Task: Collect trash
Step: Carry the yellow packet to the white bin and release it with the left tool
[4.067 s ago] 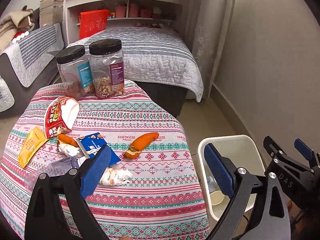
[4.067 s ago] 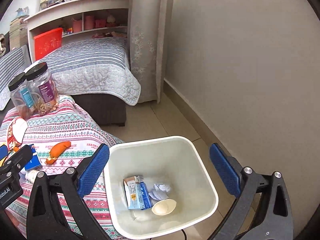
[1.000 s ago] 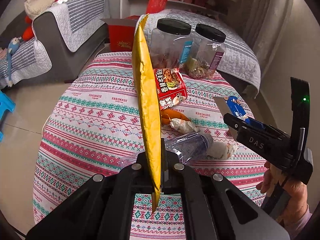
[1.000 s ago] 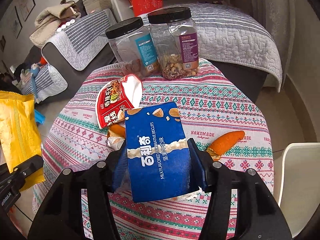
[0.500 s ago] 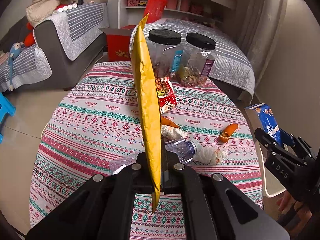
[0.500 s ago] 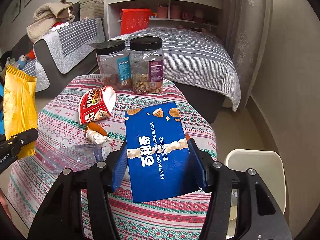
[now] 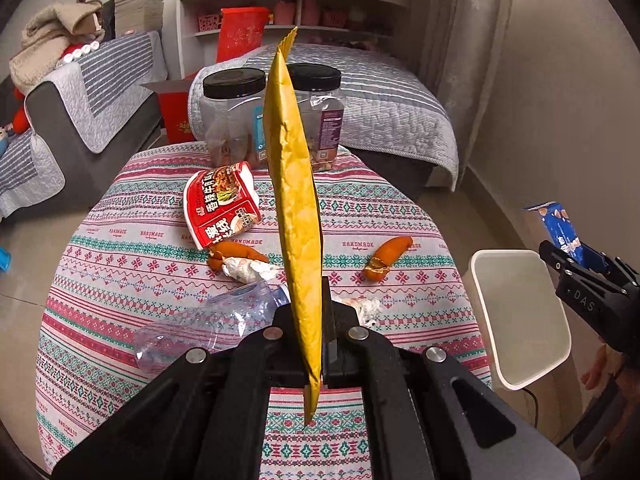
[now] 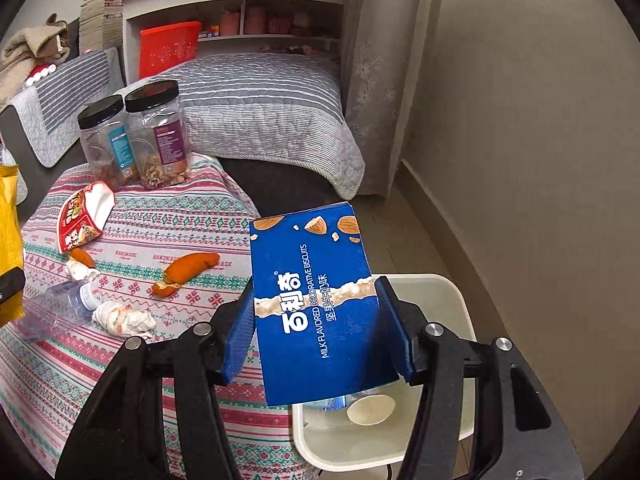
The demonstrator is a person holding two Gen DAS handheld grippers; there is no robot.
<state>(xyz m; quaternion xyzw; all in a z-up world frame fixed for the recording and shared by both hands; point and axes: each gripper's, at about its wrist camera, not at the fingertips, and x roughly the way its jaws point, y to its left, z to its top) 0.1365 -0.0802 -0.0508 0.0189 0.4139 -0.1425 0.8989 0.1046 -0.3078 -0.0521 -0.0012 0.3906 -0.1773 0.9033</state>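
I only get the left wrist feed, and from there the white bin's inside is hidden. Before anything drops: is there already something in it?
Observer: Yes. A paper cup lies on the bottom of the white bin.
Operator: Where is the right gripper's load?
Observer: The blue biscuit box, clamped in the right gripper, appears to hang over the bin's table-side rim.
Operator: What is behind my yellow packet?
Observer: A purple-labelled jar, with nuts in its lower part.
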